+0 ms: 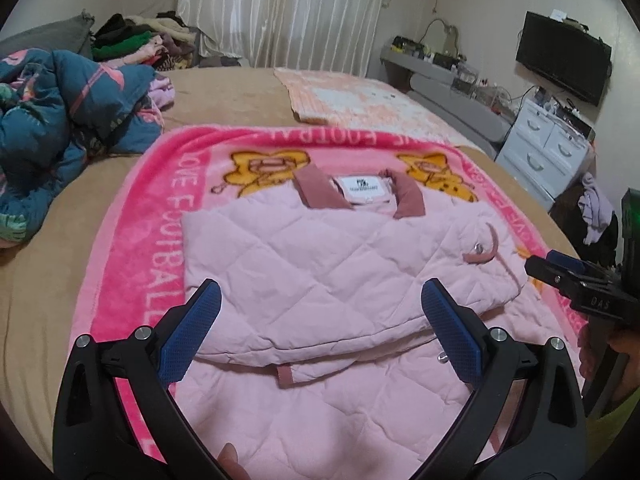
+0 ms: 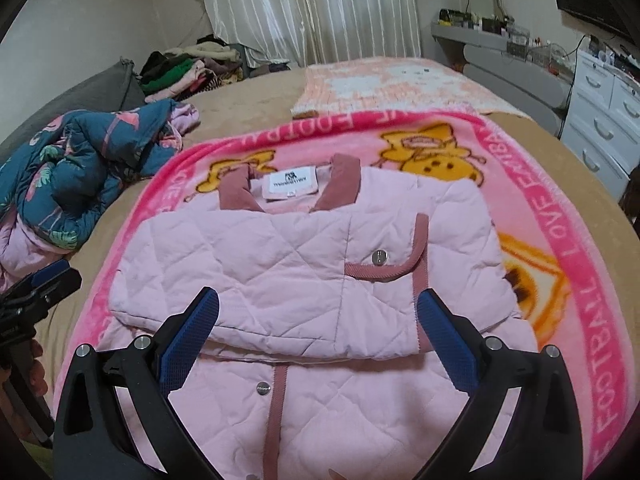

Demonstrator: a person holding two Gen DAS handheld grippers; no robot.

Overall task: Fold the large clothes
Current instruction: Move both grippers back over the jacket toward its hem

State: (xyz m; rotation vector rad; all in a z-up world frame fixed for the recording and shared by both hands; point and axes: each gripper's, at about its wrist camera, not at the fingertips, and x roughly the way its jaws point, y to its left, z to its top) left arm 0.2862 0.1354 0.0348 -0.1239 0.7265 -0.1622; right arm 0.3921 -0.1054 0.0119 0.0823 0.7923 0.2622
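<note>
A pale pink quilted jacket (image 1: 320, 264) with a dusty-rose collar lies flat on a bright pink blanket (image 1: 132, 240) on the bed, with both sleeves folded across its chest. It also shows in the right wrist view (image 2: 280, 280). My left gripper (image 1: 320, 312) is open and empty, hovering above the jacket's lower half. My right gripper (image 2: 318, 320) is open and empty above the folded sleeves. The right gripper also shows at the right edge of the left wrist view (image 1: 560, 272). The left gripper shows at the left edge of the right wrist view (image 2: 44, 284).
A crumpled blue floral quilt (image 1: 60, 112) lies on the bed to the left. A pile of clothes (image 1: 136, 40) sits by the curtain. A peach patterned mat (image 1: 360, 100) lies beyond the blanket. White drawers (image 1: 548, 148) and a wall TV (image 1: 564, 56) stand to the right.
</note>
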